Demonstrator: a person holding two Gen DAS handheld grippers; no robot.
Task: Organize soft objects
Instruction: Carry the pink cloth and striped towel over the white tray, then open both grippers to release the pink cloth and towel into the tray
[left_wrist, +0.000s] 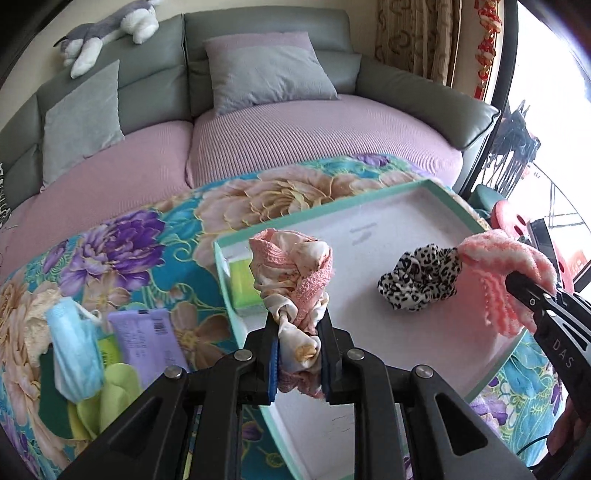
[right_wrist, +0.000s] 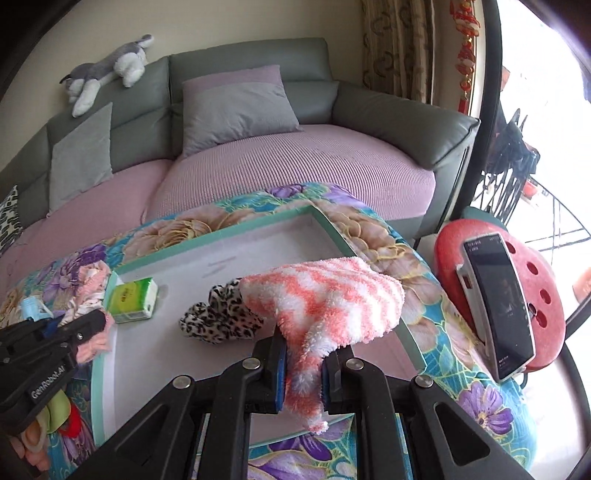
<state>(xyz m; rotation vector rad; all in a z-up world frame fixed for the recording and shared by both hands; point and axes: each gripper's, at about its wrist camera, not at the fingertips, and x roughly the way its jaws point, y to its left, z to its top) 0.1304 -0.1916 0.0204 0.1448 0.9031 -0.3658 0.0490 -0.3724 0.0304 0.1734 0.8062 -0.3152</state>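
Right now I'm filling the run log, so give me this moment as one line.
left gripper: shut on pink scrunchie | right gripper: shut on fuzzy sock | tray: leopard scrunchie, tissue pack

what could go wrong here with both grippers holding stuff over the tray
The pink scrunchie in the left gripper hangs near the tray edge, so released here it may land on the rim or outside. The fuzzy sock in the right gripper droops over the leopard scrunchie and could drag or cover it.

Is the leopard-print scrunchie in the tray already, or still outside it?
In. The leopard-print scrunchie lies on the floor of the green-rimmed tray, beside the tissue pack, with no jaws gripping it.
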